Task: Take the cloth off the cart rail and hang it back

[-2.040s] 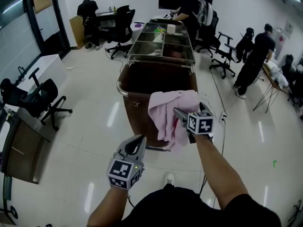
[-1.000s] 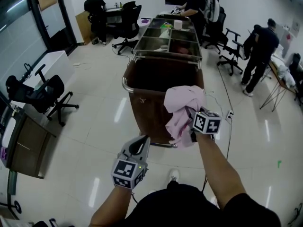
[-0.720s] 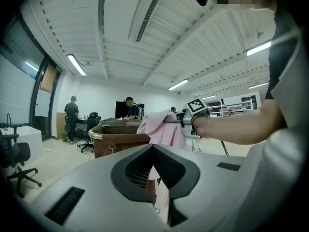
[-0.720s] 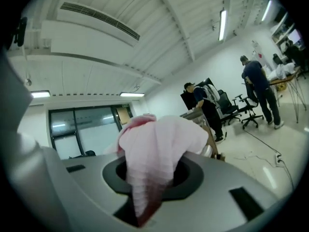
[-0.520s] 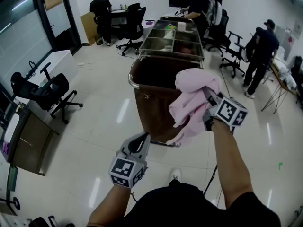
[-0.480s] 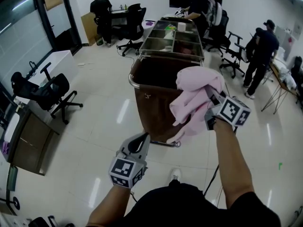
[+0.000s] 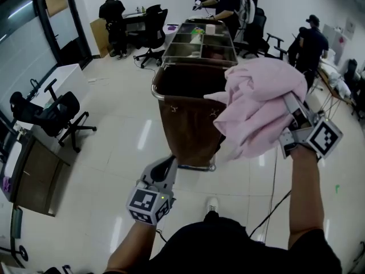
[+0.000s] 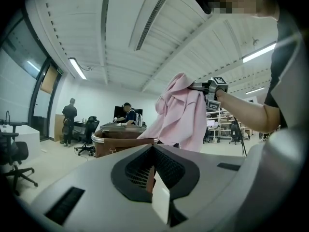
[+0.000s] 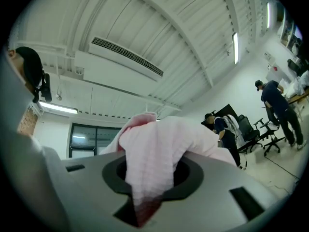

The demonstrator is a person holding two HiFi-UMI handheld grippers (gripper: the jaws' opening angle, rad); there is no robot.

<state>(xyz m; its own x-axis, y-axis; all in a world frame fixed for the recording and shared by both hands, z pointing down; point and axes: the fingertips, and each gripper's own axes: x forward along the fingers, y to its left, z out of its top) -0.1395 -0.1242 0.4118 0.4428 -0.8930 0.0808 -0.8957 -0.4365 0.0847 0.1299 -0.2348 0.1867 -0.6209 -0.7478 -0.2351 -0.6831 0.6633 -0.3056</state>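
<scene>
A pink cloth [image 7: 259, 104] hangs bunched in the air to the right of the brown cart [image 7: 188, 119], above and clear of its chrome rail [image 7: 154, 91]. My right gripper [image 7: 290, 108] is shut on the cloth, raised high, with its jaws buried in the folds. Seen from the right gripper view, the cloth [image 9: 154, 149] fills the gap between the jaws and spills over them. In the left gripper view the cloth [image 8: 178, 115] droops from the right gripper [image 8: 203, 87] above the cart [image 8: 120, 140]. My left gripper [image 7: 163, 169] stays low near the cart's front, shut and empty.
The cart's steel top trays [image 7: 199, 44] hold small items. Office chairs [image 7: 54, 116] and a low cabinet [image 7: 31, 176] stand at left. People work at desks at the back [image 7: 111, 16] and at the right [image 7: 308, 44]. A cable [image 7: 271, 170] runs over the glossy floor.
My right gripper has lifted the cloth up and to the right, off the cart's rail and well above it. The left gripper has barely moved.
</scene>
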